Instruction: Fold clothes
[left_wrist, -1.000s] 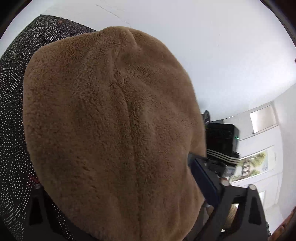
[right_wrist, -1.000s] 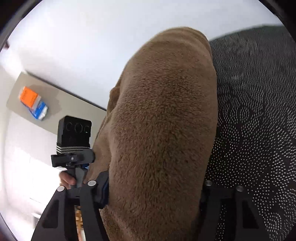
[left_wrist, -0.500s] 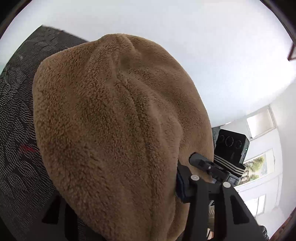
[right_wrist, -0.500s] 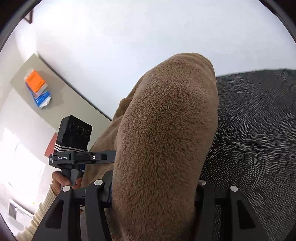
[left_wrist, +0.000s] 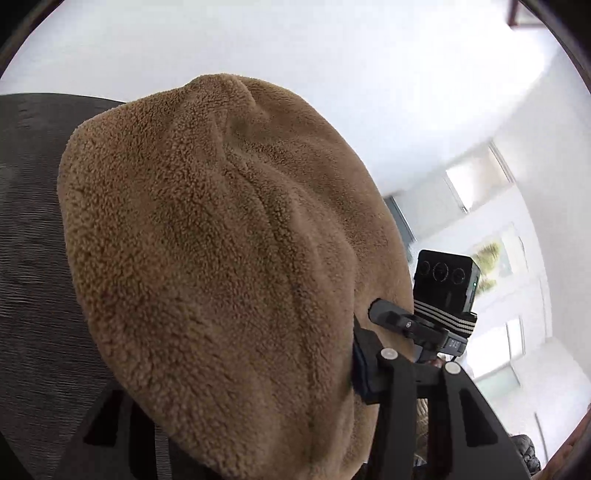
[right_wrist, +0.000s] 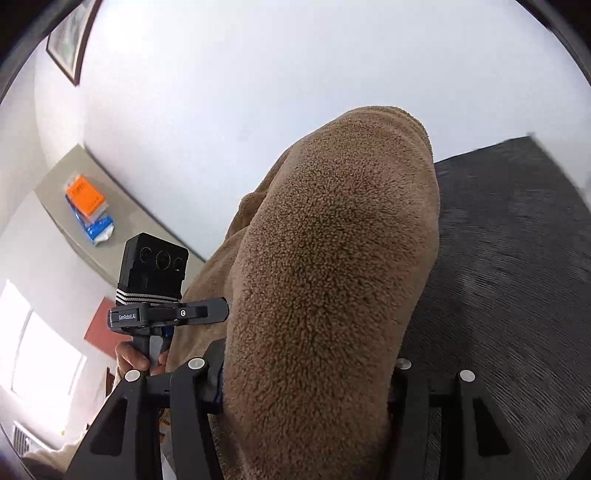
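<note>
My left gripper (left_wrist: 243, 424) was clamped on a thick bunch of the brown fleece garment (left_wrist: 229, 258), the fabric bulging up between my two fingers and hiding the pads on both sides. My right gripper (right_wrist: 306, 391) had its jaws closed on another bunch of the same fleece (right_wrist: 332, 258), which rose in a tall hump ahead of that camera. Between the two grips the cloth ran across: in the right view it trailed off to the left, toward my left gripper's camera block (right_wrist: 155, 266) and the hand (right_wrist: 136, 358) holding that handle. The garment hung raised off the dark patterned surface (right_wrist: 517, 258), which lay blurred to the right below it. Far left in the right view, a grey shelf (right_wrist: 122, 221) against the white wall (right_wrist: 258, 92) carried an orange packet (right_wrist: 85, 195) on a blue one.
</note>
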